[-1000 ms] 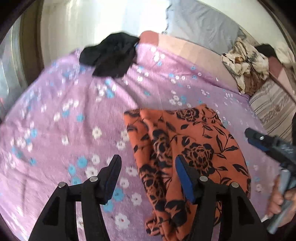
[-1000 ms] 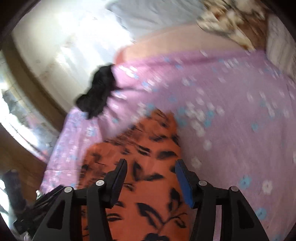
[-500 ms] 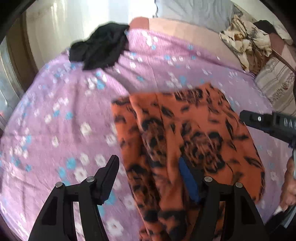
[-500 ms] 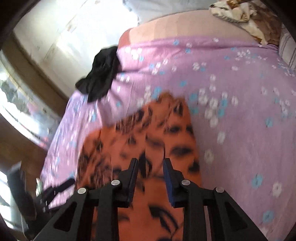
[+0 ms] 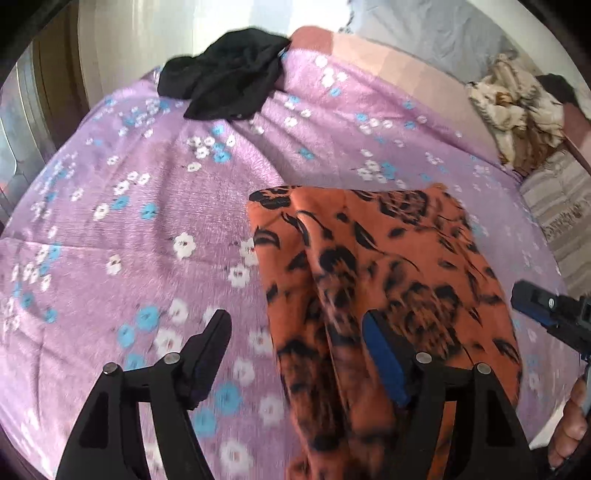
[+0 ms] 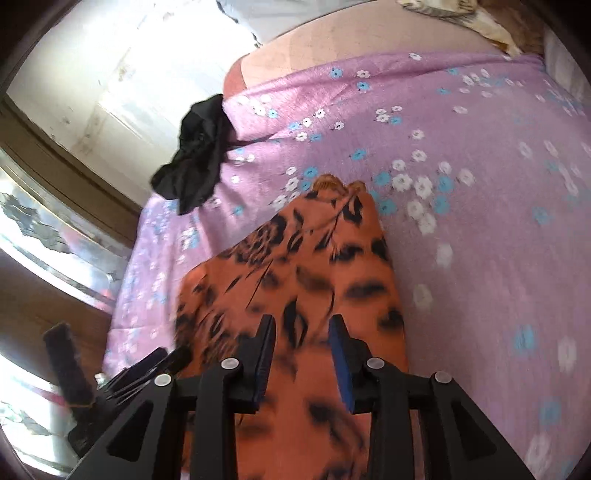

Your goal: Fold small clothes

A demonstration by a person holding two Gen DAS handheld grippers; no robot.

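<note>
An orange garment with black flowers lies spread on the purple flowered bed sheet. My left gripper hovers over its left edge. Its jaws are wide and opening, with the cloth's edge below the gap and no pad pressing on it. In the right wrist view the garment runs away from my right gripper. Its jaws stand a narrow gap apart and are opening slightly, with cloth showing flat between them. A black garment lies crumpled at the bed's far corner.
A cream and brown patterned cloth pile and a striped pillow lie at the far right. A grey pillow lies at the back. The bed's left edge drops to a wooden floor. A hand shows at the right.
The right jaws went from wide apart to a narrow gap. The left jaws spread wider. Both grippers came slightly lower over the orange garment.
</note>
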